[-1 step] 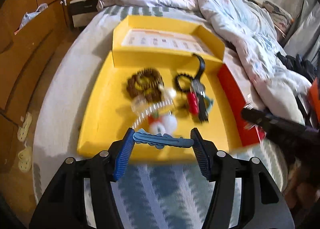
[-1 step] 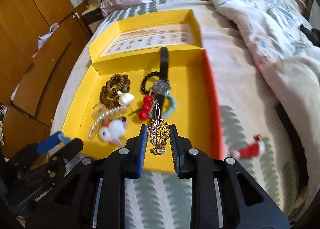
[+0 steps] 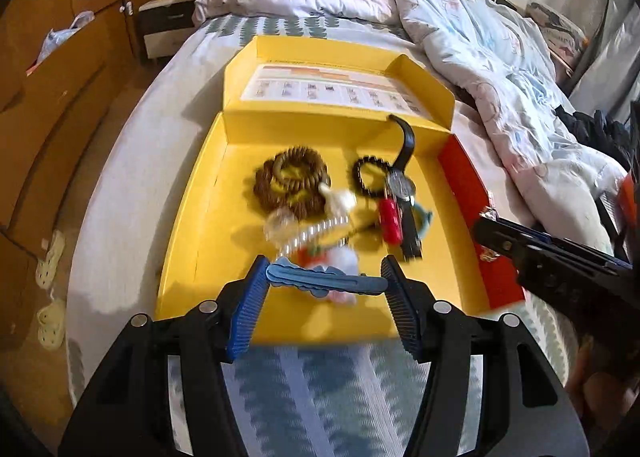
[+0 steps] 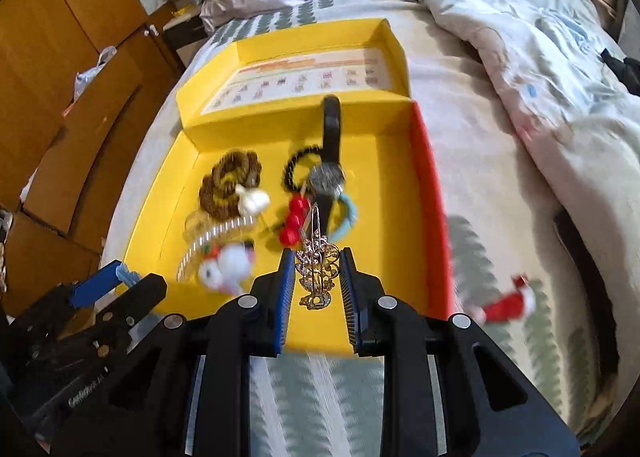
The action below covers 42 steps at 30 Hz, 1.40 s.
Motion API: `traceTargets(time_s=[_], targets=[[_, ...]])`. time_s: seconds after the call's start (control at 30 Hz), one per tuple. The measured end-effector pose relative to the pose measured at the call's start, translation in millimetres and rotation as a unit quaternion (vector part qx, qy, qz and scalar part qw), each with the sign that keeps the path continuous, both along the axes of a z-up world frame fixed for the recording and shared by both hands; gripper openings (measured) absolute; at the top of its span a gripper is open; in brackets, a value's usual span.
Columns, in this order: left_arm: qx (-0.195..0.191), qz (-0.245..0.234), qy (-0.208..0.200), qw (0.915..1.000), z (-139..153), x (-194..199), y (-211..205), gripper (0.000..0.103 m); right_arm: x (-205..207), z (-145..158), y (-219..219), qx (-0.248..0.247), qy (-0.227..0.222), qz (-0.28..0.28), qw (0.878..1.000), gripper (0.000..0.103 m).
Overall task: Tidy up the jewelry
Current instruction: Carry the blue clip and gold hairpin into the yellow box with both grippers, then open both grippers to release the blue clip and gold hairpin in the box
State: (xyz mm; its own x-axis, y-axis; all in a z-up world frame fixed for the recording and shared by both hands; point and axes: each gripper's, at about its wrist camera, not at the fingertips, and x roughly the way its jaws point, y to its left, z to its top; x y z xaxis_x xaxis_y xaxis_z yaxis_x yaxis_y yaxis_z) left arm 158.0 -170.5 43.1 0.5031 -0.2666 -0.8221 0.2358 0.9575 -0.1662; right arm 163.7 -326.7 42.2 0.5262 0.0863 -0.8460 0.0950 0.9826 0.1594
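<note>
Far left you've got orange-brown wooden cabinet fronts [image 4: 80, 69], smooth & flat, beside the bed. Your left gripper [image 3: 326, 283], black plastic w/ ribbed blue pads, is clamped across a long blue plastic hair clip [image 3: 320, 281] w/ a scalloped edge, held crosswise, pads touching each end, over the near edge of the shallow yellow cardboard box [image 3: 196, 225]. Box sits on a pale bedsheet w/ grey-green zigzag print [image 3: 320, 397]; its hinged lid [image 3: 320, 57] lies open at the far side w/ a printed chart inside, & the right wall is red. In the box, left to right: coiled brown wooden-bead strand [image 4: 228, 185], a white glossy charm [image 4: 252, 199] touching it, a curved clear/pearly hair comb [image 4: 216, 235], a fluffy white pompom piece w/ orange bits [image 4: 226, 263], a black bead bracelet [image 3: 370, 177], red round-bead piece [image 4: 294, 223], a black-strap wristwatch w/ round metal face [image 4: 328, 177] lying over a pale blue ring [image 4: 348, 217]. Your right gripper [image 4: 316, 273], same build, is closed on an ornate filigree metal hair clip [image 4: 316, 269], glittery, long axis pointing away, over the box's near edge. Right of the box, on the sheet, a small red & white blurred ornament [image 4: 508, 303]. Far right, a rumpled pale printed quilt [image 4: 520, 37].
</note>
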Motion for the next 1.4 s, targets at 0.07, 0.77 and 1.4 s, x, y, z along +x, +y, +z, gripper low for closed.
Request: traceTargets(time_s=[0.07,0.77,1.4], targets=[[0.001,-0.001,0.002,1.0,-6,14,-4,0.058,13,-11,0,0.003,0.01,0.001,1.0,0.024],[0.03,0.009,0.033,0.999,-54,42,-5,0.058,51,-63,6,-0.013,0.041,0.001,0.999,0.027],[0.043,0.042,-0.083,0.9947,5,-21,2,0.069,9,-18,-19,0.0,-0.013,-0.019,1.0,0.033]])
